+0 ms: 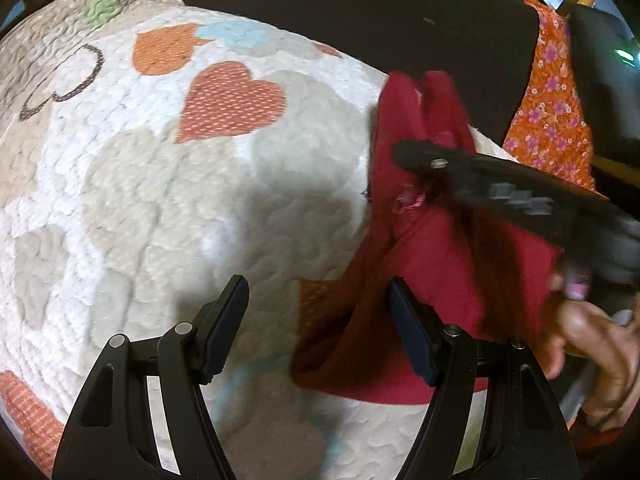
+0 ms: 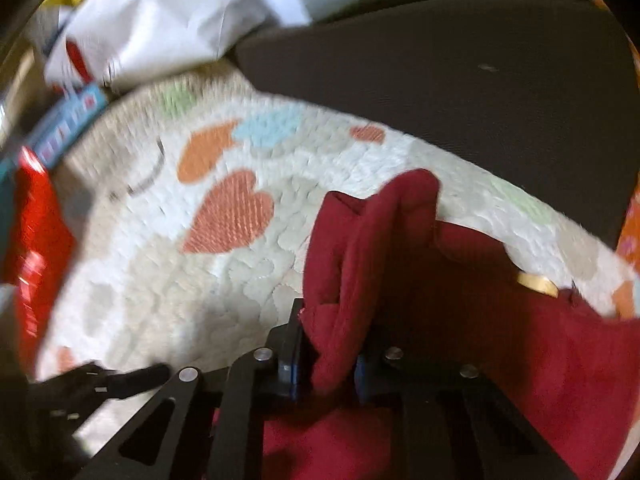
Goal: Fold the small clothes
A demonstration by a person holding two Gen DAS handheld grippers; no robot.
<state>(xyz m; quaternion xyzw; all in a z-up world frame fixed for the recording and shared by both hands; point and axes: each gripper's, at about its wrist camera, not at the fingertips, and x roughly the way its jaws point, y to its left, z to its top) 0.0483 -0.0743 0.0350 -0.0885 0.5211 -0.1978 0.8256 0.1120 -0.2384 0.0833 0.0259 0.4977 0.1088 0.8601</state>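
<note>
A dark red small garment (image 1: 432, 264) hangs bunched above a white quilt with hearts (image 1: 168, 184). My right gripper (image 1: 416, 156) is shut on a fold of the garment and lifts it; in the right wrist view the red cloth (image 2: 360, 264) is pinched between the pads, gripper (image 2: 326, 364). My left gripper (image 1: 316, 324) is open and empty, just left of the garment's hanging lower edge, its right finger (image 1: 412, 336) against the cloth. The left gripper also shows at lower left in the right wrist view (image 2: 132, 380).
A dark brown cushion (image 1: 360, 24) lies behind the quilt. An orange floral cloth (image 1: 552, 112) is at right. White bags (image 2: 160, 24) and a red package (image 2: 36, 248) sit at the quilt's left edge. A hand (image 1: 592, 352) holds the right gripper.
</note>
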